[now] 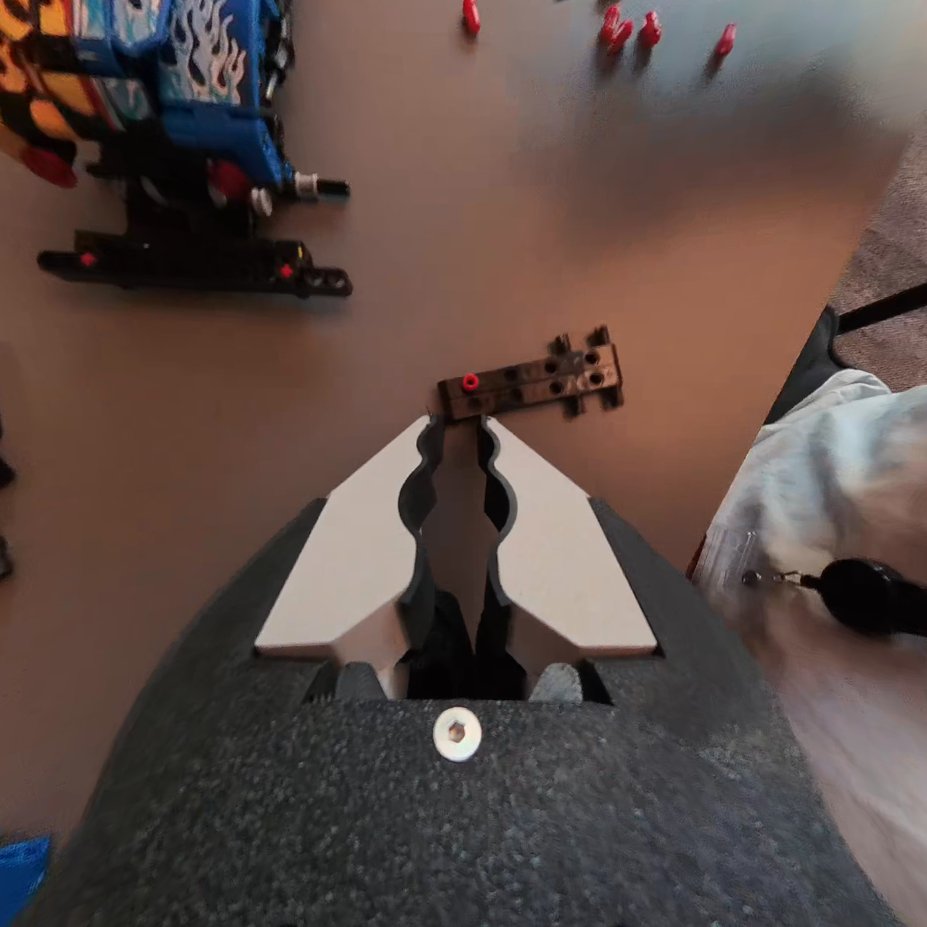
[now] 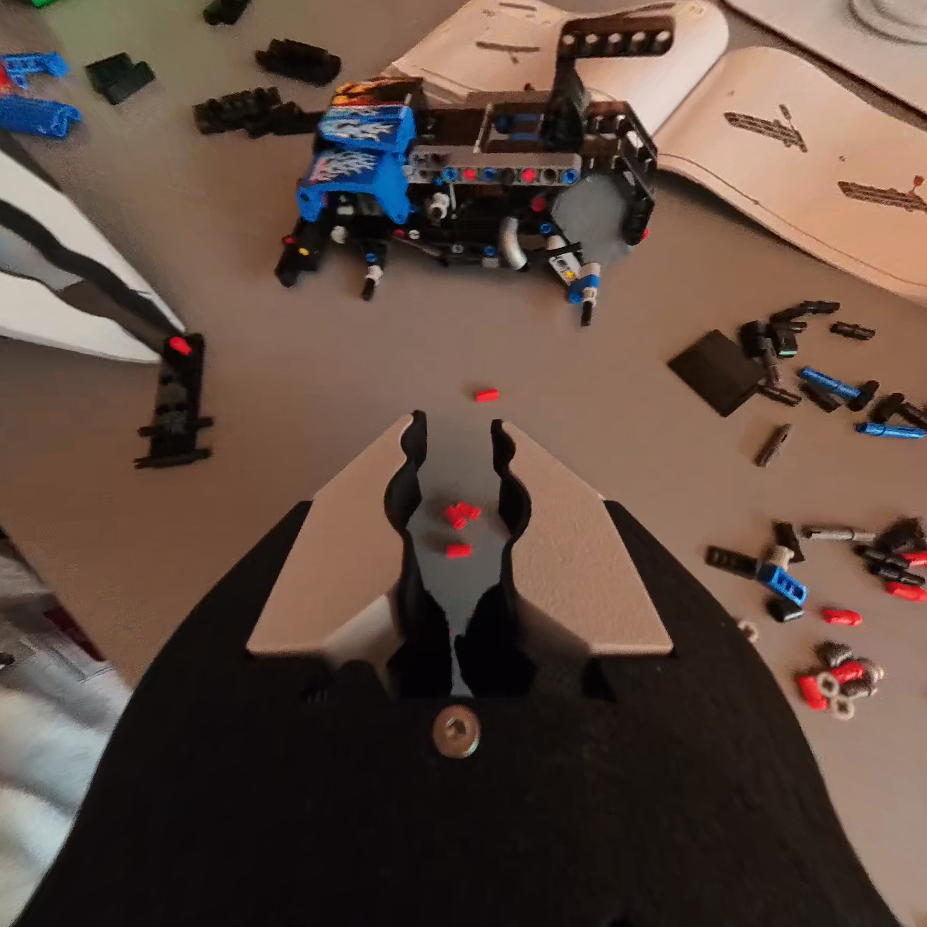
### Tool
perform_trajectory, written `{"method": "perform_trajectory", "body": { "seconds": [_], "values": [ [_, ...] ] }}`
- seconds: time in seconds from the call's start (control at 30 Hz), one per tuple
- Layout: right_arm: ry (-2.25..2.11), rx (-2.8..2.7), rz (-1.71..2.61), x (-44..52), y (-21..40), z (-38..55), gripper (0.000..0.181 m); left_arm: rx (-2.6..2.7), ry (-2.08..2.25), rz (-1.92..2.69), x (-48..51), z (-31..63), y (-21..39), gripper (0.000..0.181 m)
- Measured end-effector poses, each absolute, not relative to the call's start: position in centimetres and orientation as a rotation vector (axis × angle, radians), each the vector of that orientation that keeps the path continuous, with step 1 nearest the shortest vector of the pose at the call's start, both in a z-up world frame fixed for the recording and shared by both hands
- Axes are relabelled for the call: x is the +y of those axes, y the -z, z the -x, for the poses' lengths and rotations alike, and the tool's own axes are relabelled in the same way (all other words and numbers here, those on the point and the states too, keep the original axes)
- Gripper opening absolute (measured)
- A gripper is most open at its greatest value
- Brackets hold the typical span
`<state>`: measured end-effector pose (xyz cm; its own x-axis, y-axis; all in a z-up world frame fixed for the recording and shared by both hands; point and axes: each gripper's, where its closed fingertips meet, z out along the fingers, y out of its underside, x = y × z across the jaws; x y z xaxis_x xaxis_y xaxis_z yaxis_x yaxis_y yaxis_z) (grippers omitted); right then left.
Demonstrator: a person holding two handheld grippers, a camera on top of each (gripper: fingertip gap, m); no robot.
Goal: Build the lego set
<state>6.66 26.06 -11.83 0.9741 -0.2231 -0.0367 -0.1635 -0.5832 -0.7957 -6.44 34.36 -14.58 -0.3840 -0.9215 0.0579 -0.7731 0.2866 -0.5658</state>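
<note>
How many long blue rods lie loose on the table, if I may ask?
2 blue rods, both far right: one beside the flat black panel, one below it; more may be hidden.

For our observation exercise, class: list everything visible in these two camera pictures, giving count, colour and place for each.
Part-built truck: one, blue and black with flame panels, centre of table.
Black beam assembly: one, black with a red pin, at the left gripper's fingertips.
Loose red pins: a small cluster plus singles, red, under and ahead of the right gripper.
Instruction booklet: one, open, pale, behind the truck.
Loose parts: many, black, blue, red, grey, right side of table.
Black pieces: several, far left of truck.
Table: one, brownish grey.
Left hand-held gripper: black and white, slightly open.
Right hand-held gripper: black and white, open, empty.
</note>
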Motion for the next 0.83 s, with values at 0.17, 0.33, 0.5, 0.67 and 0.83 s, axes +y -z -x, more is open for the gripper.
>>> {"method": "perform_trajectory", "body": {
  "seconds": [0.17,0.33,0.5,0.67,0.83],
  "values": [
    [0.144,0.211,2.316,27.6,14.2,-8.1,0.026,2.243,0.832,1.533,33.9,4.4,14.5,0.012],
    [0.139,0.193,2.310,28.3,14.4,-8.4,0.017,2.209,0.926,1.605,34.6,4.3,14.4,0.014],
    [0.137,0.120,2.311,28.6,14.4,-7.9,0.009,2.198,1.122,1.623,33.8,4.0,12.5,0.014],
    [0.289,-0.307,2.166,29.7,11.5,-4.0,0.009,2.225,1.411,1.636,32.3,3.1,10.1,0.014],
    [0.458,-0.793,1.824,30.9,6.8,2.7,0.008,2.257,1.712,1.676,31.2,2.6,8.0,0.015]
  ]
}}
